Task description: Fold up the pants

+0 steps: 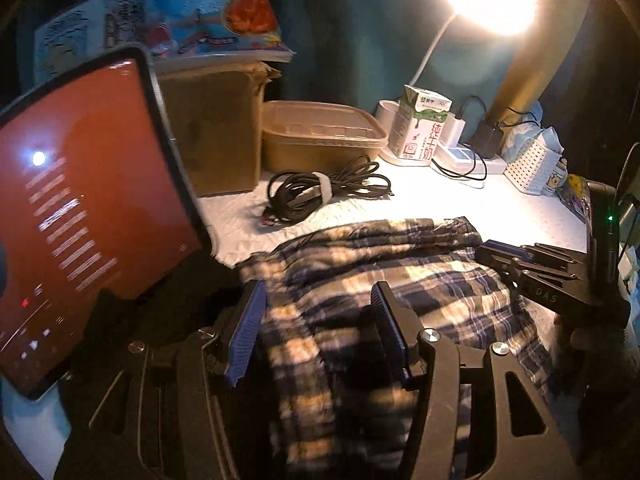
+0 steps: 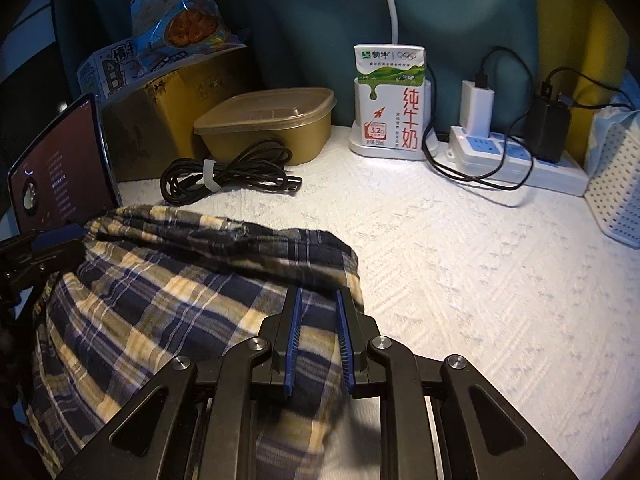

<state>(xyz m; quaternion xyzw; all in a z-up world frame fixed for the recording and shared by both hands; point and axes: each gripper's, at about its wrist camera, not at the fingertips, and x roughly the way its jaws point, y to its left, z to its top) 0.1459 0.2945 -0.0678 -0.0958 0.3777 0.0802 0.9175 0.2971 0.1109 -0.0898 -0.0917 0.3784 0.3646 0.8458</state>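
Note:
The plaid pants point(image 1: 360, 260) lie bunched on a white textured surface point(image 2: 460, 260), the gathered waistband toward the far side. In the left wrist view my left gripper point(image 1: 318, 286) hangs over the pile with its blue pads wide apart, cloth below and between them, not pinched. The right gripper point(image 2: 319, 291) has its jaws nearly together with plaid fabric between the pads, at the right edge of the pants point(image 2: 160, 292). It also shows in the left wrist view as the right gripper point(image 1: 504, 252) on that edge. The left gripper point(image 2: 52, 240) sits by the waistband's left end.
A lit tablet point(image 1: 80, 208) stands close on the left. Behind the pants lie a coiled black cable point(image 2: 224, 172), a lidded plastic container point(image 2: 268, 120), a cardboard box point(image 1: 216, 132), a milk carton point(image 2: 390, 96) and a power strip point(image 2: 512, 156). A white perforated basket point(image 2: 616, 184) stands right.

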